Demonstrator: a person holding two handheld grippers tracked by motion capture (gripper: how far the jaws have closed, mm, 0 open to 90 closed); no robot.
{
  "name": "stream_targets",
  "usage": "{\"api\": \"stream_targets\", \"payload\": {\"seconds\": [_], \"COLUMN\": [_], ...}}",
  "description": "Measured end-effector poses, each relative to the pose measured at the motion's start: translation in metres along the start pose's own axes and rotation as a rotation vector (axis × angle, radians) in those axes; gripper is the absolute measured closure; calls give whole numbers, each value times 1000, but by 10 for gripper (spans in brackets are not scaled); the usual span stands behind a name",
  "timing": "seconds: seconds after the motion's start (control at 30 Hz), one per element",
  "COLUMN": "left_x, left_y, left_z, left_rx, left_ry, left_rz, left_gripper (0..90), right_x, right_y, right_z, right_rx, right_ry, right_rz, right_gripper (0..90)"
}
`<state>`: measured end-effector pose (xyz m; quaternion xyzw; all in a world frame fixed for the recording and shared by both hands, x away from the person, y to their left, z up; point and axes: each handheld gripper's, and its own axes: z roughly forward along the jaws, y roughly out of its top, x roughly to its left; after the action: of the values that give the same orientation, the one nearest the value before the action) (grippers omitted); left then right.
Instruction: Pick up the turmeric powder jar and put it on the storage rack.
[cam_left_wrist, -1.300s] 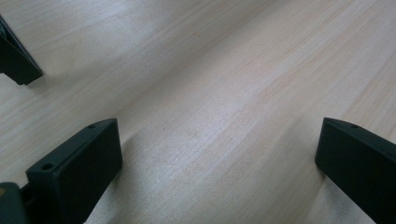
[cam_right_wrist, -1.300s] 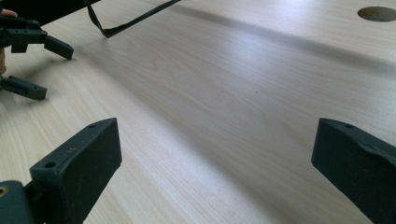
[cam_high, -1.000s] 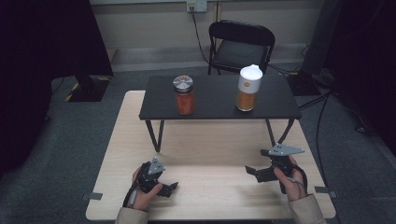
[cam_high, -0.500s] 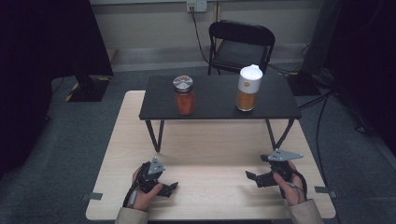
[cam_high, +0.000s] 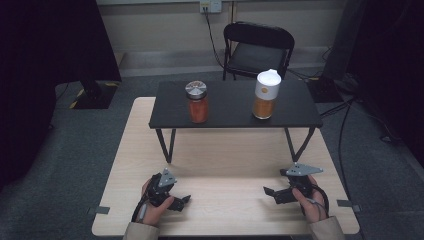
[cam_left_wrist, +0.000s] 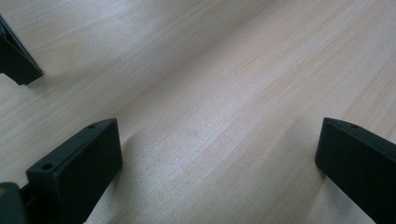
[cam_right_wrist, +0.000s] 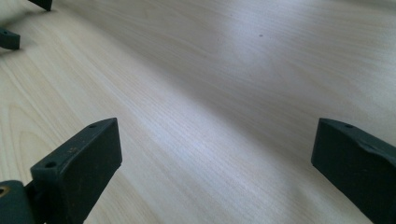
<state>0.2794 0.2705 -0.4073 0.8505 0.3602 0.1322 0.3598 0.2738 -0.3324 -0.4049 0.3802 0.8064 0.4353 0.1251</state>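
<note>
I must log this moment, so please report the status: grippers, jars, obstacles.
Left gripper open, right gripper open, both low over the wooden table. Red-filled jar and white-lidded jar upright on the black stand, untouched. Path unobstructed.

Bare wooden table (cam_high: 225, 165) ahead; black stand's legs (cam_high: 167, 145) flank it.

Wooden table (cam_high: 230, 155) bears black raised shelf (cam_high: 235, 107); 2 jars (cam_high: 197, 102) on shelf.

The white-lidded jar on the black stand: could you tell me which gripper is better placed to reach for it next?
Probably the right. The right gripper rests open on the wooden table, on the same side as the white-lidded jar on the black stand. The left gripper, also open, lies nearer the orange jar.
</note>
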Motion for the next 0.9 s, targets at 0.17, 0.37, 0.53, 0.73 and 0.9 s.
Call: {"api": "stream_targets", "payload": {"seconds": [0.17, 0.37, 0.53, 0.73, 0.9], "left_x": [0, 0, 0, 0, 0], "left_y": [0, 0, 0, 0, 0], "left_z": [0, 0, 0, 0, 0], "left_rx": [0, 0, 0, 0, 0], "left_ry": [0, 0, 0, 0, 0], "left_rz": [0, 0, 0, 0, 0], "left_gripper": [0, 1, 0, 0, 0], "right_x": [-1, -2, -1, -2, -3], "right_y": [-2, -4, -5, -5, -6], "right_z": [-1, -3, -5, -7, -10], "right_rx": [12, 17, 15, 14, 18], "right_ry": [-2, -4, -1, 2, 6], "right_rz": [-7, -6, -8, -9, -12], "right_gripper": [5, 5, 5, 5, 5]}}
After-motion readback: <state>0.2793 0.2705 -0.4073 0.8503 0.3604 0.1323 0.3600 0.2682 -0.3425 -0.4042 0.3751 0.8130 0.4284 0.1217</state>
